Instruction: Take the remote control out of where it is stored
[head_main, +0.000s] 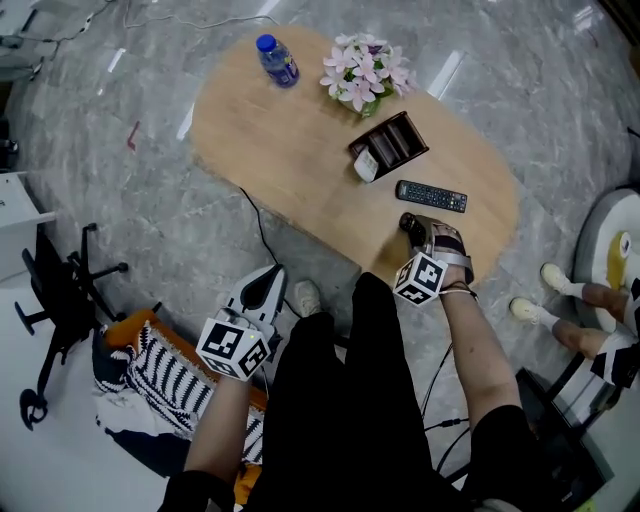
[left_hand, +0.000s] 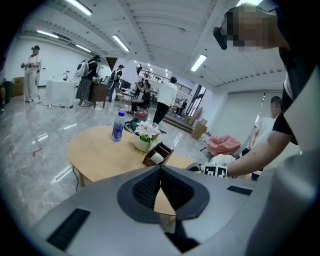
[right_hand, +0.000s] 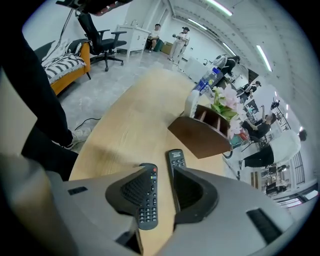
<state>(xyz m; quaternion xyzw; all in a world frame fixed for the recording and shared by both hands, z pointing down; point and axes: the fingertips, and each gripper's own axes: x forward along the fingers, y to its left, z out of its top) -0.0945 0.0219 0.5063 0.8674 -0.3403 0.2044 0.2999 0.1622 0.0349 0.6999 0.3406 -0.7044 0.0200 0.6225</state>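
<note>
Oval wooden tabletop (head_main: 280, 150) carries a slim black remote control (right_hand: 147, 200) near its edge under the open, empty right gripper (right_hand: 161, 171); any nudge could drop it.

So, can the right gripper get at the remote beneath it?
Probably yes: the right gripper hangs above the table, jaws apart, the remote flat between them, nothing over it. A second remote lies close alongside.
</note>
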